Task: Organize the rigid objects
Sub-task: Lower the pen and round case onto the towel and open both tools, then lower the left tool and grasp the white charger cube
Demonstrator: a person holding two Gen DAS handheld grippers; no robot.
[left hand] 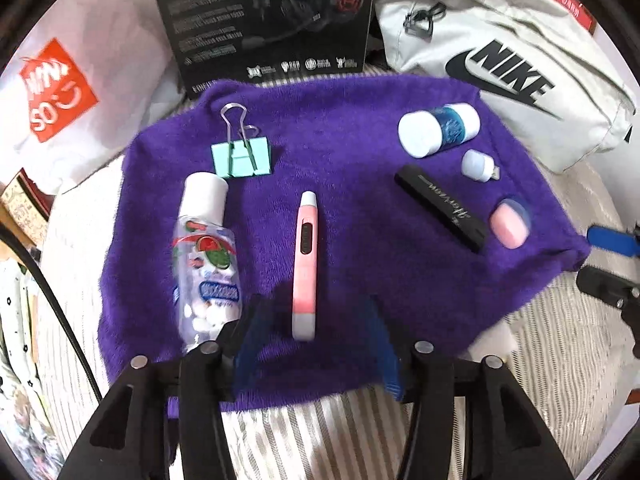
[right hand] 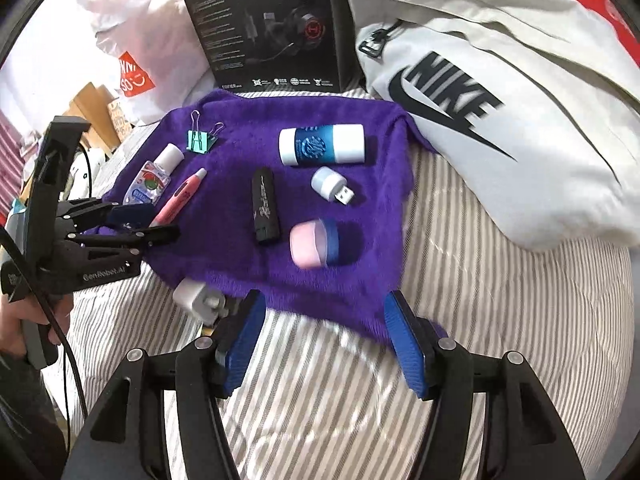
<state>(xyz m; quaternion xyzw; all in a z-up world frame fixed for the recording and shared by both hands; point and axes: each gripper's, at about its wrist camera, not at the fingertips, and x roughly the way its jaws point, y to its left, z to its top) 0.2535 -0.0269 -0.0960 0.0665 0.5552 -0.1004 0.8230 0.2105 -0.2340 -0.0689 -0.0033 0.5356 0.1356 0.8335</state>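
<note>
A purple towel (left hand: 340,184) is spread on a striped bed cover (right hand: 480,280), and the rigid things are laid out on it. Along its left side are found a mint binder clip (left hand: 242,158), a clear bottle with a white cap (left hand: 206,256) and a pink pen (left hand: 306,264); on the right lie a white and blue tube (right hand: 322,146), a small USB plug light (right hand: 332,185), a black stick (right hand: 265,208) and a pink and blue capsule (right hand: 314,244). A broad bare strip of towel is left between the pen and the black stick.

The left gripper (left hand: 316,332) is held low over the near towel edge with its blue fingers set wide apart, the pen's near end lying between them, untouched as far as can be seen. The right gripper (right hand: 320,332) is likewise spread wide and empty, over the near right corner of the towel, with open bed cover below it.

The far edge is hemmed in by a black headset box (right hand: 272,28), a white shopping bag (left hand: 80,92) and a grey Nike bag (right hand: 500,112), the last pressing on the towel's far right corner. A white charger (right hand: 196,298) is seen partly tucked under the near towel edge, half hidden by the right gripper's finger. The capsule is blurred in both views, and the print on the black stick cannot be read.
</note>
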